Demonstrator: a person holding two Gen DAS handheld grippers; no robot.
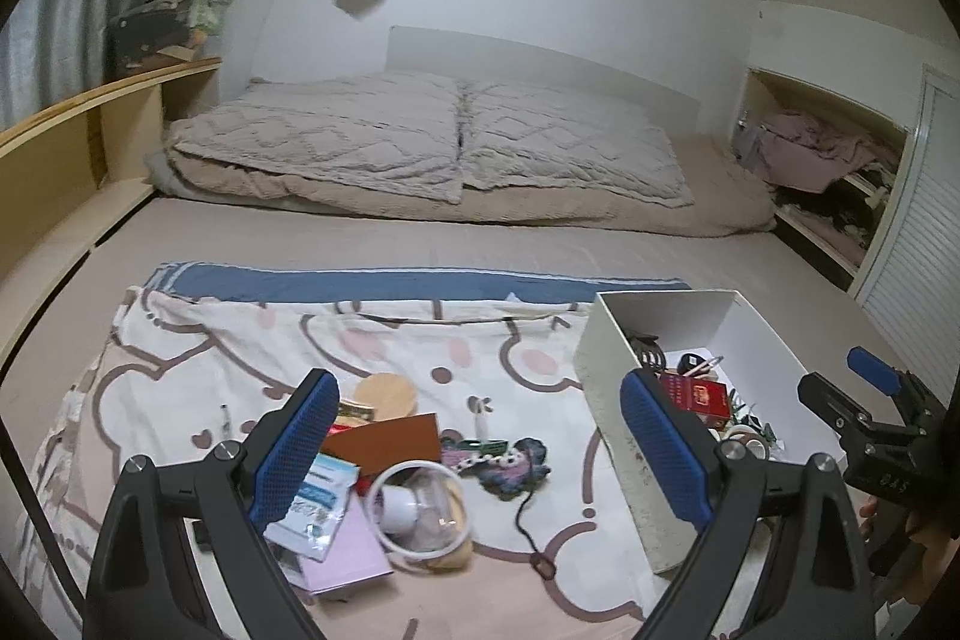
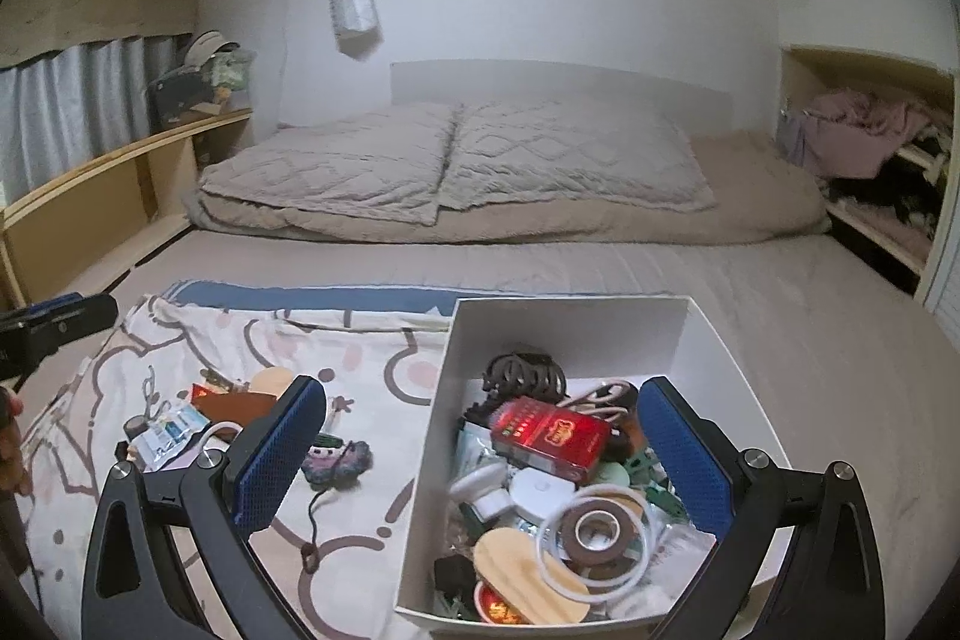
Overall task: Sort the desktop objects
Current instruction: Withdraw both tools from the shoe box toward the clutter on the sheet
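Sorting roughly half done, by my read: the box [image 2: 576, 334], lower centre of the right view, already holds a red pack [image 2: 549, 437], tape roll [image 2: 594, 526] and other bits. A pile [image 1: 384, 484] remains on the cloth [image 1: 240, 352], lower centre of the left view. Left tongs [image 1: 480, 460] and right tongs [image 2: 480, 466] both wide, empty.

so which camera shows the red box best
The right wrist view: the red box lies near the centre, its whole top visible, on the pile in the white bin. In the left wrist view its left part hides behind a blue finger.
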